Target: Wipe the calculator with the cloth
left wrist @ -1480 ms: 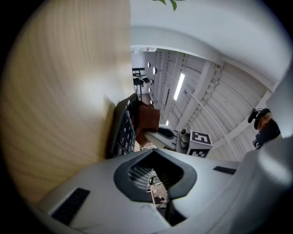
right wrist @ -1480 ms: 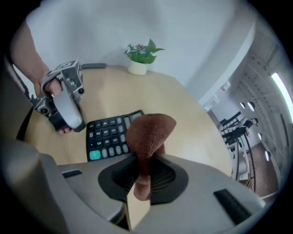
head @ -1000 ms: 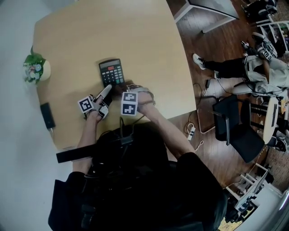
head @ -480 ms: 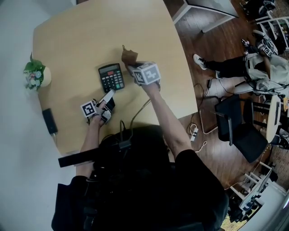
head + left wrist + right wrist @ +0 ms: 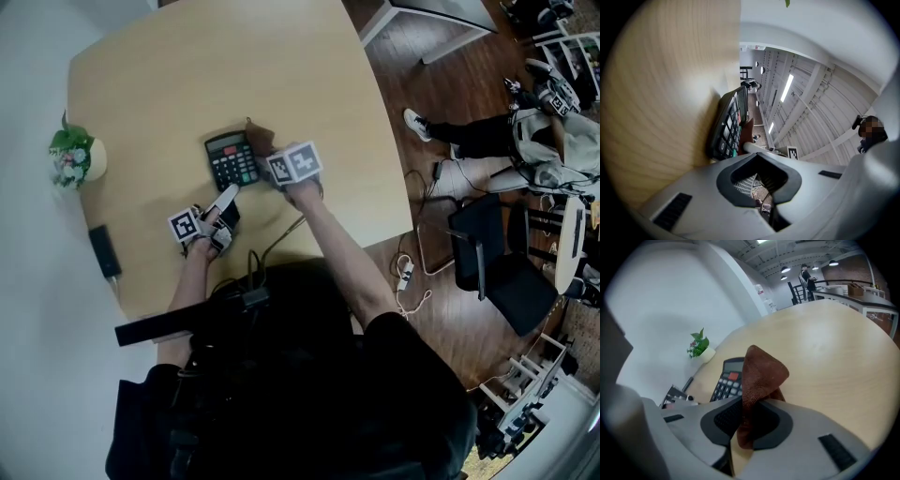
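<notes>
Nearest the person, the left gripper point(image 5: 226, 195) has its fingers pressed together on nothing, their tip just beside the near edge of the calculator point(image 5: 232, 158). The calculator lies flat on the desk point(image 5: 187, 75), with its long axis running away from the person. At its far right corner the right gripper point(image 5: 268, 150) pinches the brown cloth point(image 5: 255, 131). The keys therefore lie to the left of the cloth, so the wipe likely falls to the right hand.
</notes>
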`<act>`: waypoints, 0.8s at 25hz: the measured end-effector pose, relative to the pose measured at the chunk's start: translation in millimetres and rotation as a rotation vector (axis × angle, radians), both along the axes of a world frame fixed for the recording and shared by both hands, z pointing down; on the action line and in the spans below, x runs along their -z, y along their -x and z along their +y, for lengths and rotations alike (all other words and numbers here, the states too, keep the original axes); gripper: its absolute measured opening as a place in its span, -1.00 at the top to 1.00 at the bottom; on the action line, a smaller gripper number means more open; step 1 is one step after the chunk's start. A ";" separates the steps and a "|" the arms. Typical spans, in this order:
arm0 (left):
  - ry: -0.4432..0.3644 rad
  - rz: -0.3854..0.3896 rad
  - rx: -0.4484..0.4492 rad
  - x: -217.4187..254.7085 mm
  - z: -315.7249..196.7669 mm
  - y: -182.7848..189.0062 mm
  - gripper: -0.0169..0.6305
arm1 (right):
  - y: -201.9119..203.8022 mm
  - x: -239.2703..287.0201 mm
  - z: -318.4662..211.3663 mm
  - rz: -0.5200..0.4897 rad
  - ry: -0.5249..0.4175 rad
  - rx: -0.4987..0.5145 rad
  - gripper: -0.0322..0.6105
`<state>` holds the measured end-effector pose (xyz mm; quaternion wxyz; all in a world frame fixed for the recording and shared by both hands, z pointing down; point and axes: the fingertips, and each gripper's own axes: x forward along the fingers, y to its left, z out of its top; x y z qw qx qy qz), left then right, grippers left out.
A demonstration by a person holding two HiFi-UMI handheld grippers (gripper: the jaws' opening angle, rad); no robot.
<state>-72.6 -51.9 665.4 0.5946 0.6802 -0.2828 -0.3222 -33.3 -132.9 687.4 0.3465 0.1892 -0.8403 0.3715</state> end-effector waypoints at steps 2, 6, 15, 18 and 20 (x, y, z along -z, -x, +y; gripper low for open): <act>0.000 0.004 0.003 0.9 0.0 -0.5 0.94 | -12.9 -3.4 31.1 0.031 0.036 0.026 0.74; -0.011 -0.010 0.000 2.2 -0.6 -1.3 0.94 | -34.3 -4.3 92.5 0.035 0.146 0.057 0.74; -0.016 -0.010 -0.002 0.9 0.3 -1.2 0.94 | -19.4 45.3 -32.1 -0.028 -0.164 -0.070 0.74; -0.014 -0.001 0.001 1.7 0.0 -1.6 0.94 | 13.6 42.9 -69.3 -0.044 -0.202 -0.042 0.74; -0.011 0.003 0.003 2.3 -0.3 -2.0 0.94 | 27.2 28.9 -68.8 -0.022 -0.172 0.007 0.74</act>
